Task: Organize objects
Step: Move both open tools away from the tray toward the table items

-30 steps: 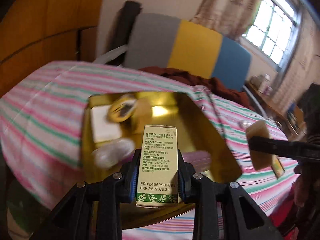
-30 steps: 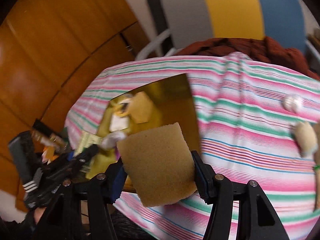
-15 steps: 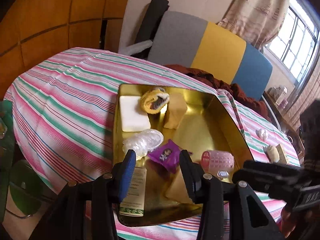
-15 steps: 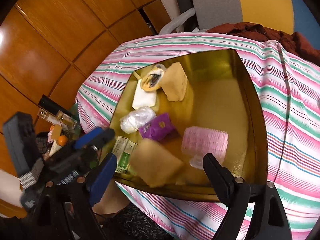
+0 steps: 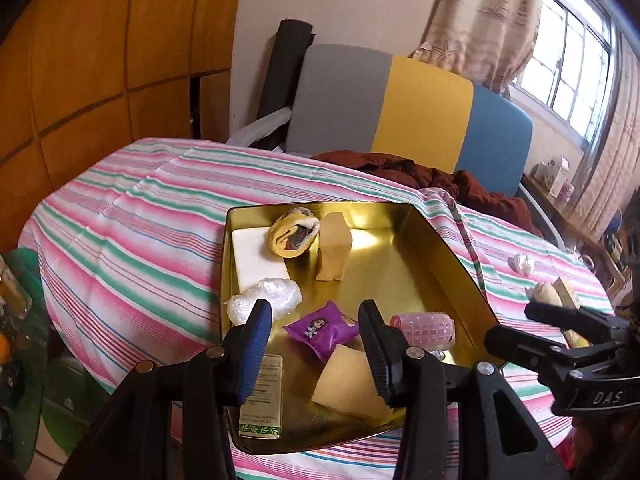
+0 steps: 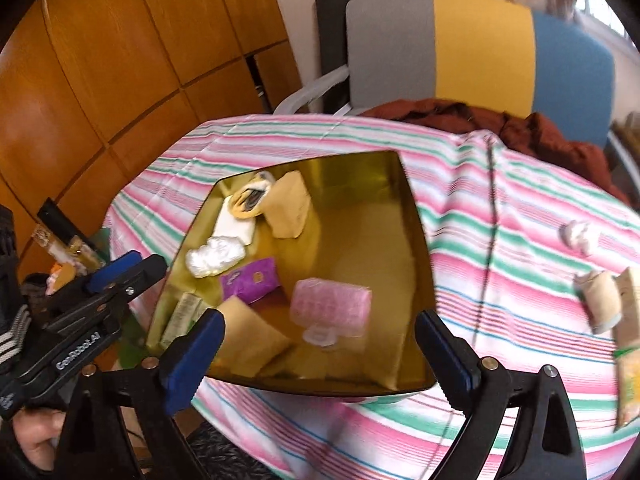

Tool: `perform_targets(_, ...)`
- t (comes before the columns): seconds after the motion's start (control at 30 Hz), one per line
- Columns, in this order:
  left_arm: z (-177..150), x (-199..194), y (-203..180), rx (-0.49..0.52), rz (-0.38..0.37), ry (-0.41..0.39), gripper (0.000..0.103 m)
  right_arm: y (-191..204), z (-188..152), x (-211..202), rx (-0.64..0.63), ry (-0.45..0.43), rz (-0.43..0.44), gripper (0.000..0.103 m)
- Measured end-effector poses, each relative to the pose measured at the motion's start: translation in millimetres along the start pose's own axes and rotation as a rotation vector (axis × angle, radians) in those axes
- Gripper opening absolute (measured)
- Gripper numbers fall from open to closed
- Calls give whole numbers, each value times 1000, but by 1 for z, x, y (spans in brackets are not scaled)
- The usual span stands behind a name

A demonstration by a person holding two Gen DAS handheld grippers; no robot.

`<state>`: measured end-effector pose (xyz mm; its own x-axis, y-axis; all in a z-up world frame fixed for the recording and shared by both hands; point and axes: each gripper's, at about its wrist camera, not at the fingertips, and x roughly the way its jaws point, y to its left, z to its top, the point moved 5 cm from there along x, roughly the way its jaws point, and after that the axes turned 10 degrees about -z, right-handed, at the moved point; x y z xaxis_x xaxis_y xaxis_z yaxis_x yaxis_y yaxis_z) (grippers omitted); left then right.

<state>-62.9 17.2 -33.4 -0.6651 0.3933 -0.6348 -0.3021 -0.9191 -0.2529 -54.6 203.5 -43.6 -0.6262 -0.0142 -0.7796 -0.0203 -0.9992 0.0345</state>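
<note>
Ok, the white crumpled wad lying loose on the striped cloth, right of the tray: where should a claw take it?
The white wad lies alone on the striped cloth, apart from the gold tray. It looks soft and lumpy, so probably any side works: come from above with the open right claw and pinch across its middle.

Glossy gold metal on the tray [image 5: 436,248], mirror-bright, throwing back reflections along its walls. Matt woven cloth over the table [image 5: 132,216], striped and lightly creased. Porous, rough foam in the tan sponge [image 5: 352,384]; crinkly clear film on the plastic bag [image 5: 266,296]; shiny foil-like wrap on the purple sachet [image 5: 320,330]. Printed paper card on the small box [image 5: 262,400]. Bumpy translucent plastic on the pink roller [image 5: 426,328]. Matt black plastic on the left gripper [image 5: 316,344], blue rubbery pads [image 5: 252,352]. Polished wood on the wall panels [image 6: 100,64].
</note>
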Motion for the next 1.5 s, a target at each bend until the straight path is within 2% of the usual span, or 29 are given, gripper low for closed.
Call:
perform_targets(0.3,-3,2,-25,92,-16,19,46,-19,-4,-5,-11,-42,-106,100)
perform_targets(0.57,-3,5,-47,162,-44,34,46,-70,-15,-5,74,-15,-176,102)
perform_targets(0.83,-7,13,-60,180,-74,60,46,-143,-40,1,192,64,-289,102)
perform_targets(1.1,-15,19,-76,208,-112,88,46,-212,-60,-2,337,121,-344,102)
perform_targets(1.33,-18,22,-97,241,-146,106,46,-302,-78,-16,499,167,-442,103)
perform_targets(1.5,-15,26,-116,276,-180,111,46,-354,-100,-8,631,232,-465,103)
